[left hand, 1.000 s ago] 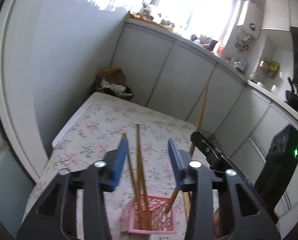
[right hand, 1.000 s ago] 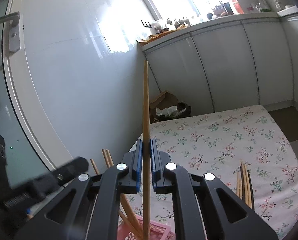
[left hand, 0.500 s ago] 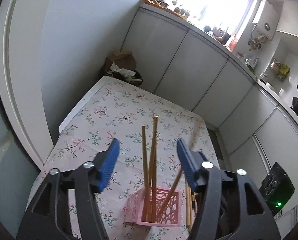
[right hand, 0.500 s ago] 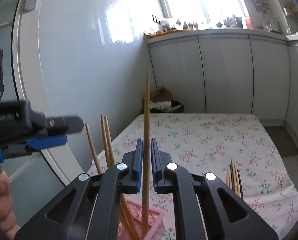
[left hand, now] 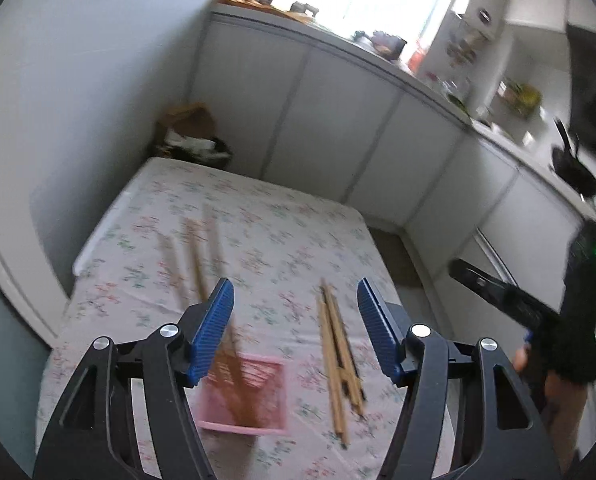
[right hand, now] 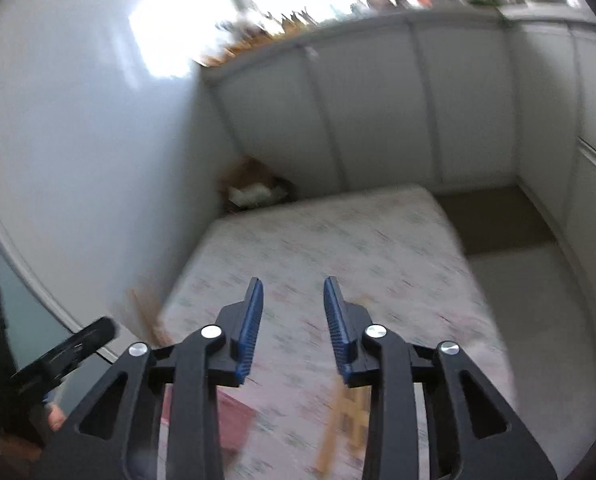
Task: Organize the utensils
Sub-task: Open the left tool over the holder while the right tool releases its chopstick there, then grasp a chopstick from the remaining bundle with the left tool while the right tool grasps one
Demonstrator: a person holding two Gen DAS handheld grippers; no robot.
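My left gripper (left hand: 295, 322) hangs released above the floral tablecloth (left hand: 281, 236), its blue pads wide apart with nothing between them. My right gripper (right hand: 293, 322) is likewise released and empty, its pads parted over the same cloth (right hand: 378, 248).

Only the left view shows things sharply enough to sort: the pink basket (left hand: 253, 396) sits just below my left pad, with blurred chopsticks (left hand: 195, 256) standing up out of it, and a loose bundle of chopsticks (left hand: 338, 356) lies flat on the cloth just right of the basket. It also catches my right gripper (left hand: 498, 288) off the table's right edge. The right view is smeared; the basket (right hand: 233, 424) and loose chopsticks (right hand: 350, 412) are only pink and tan blurs.

The far half of the table lies open up to the cardboard box (left hand: 185, 120) in the corner and the white cabinets (left hand: 338, 120)
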